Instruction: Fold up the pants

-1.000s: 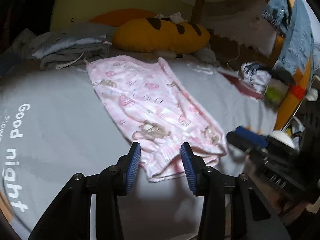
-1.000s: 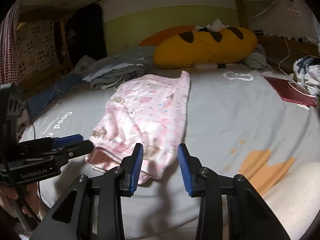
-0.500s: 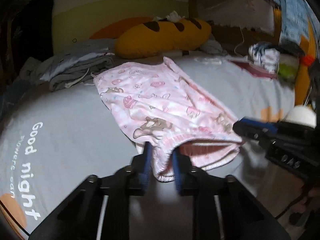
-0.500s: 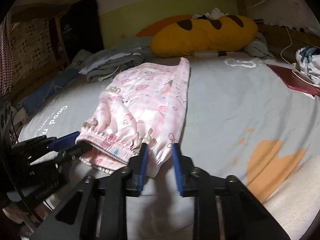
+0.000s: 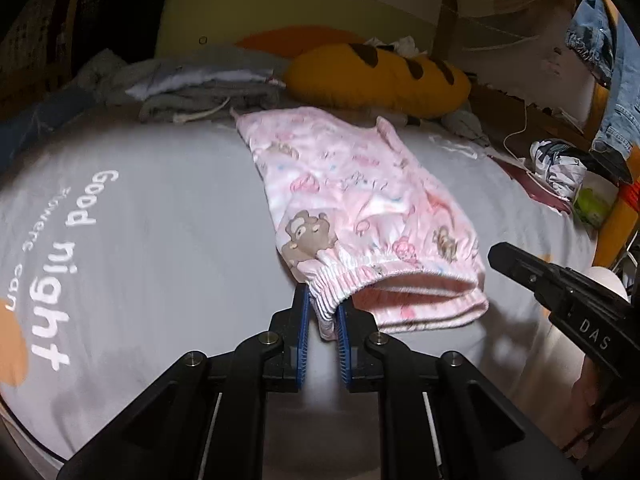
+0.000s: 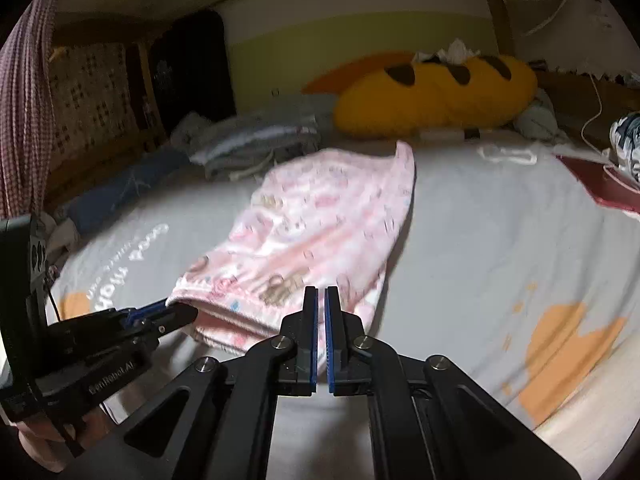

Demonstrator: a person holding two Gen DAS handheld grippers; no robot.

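Pink printed pants (image 5: 360, 208) lie flat on grey bed sheet (image 5: 168, 216), waistband toward the cameras, legs running back toward yellow bread-shaped pillow (image 5: 380, 76). L gripper (image 5: 322, 320) clamped on the waistband's left corner: elastic bunched between its blue pads, that corner raised a bit off the sheet, waist opening gaping to the right. R gripper (image 6: 321, 320) nearly fully together, only a thin slit between pads; pink cloth sits right at/behind its tips at the waistband's right corner, but can't confirm from the right wrist view that fabric is actually pinched. In the left wrist view the R tip shows just beside the right waistband edge. Stack of grey clothes (image 5: 200, 88) at the head of the bed, left of pillow. "Good night" print on sheet, left of pants.
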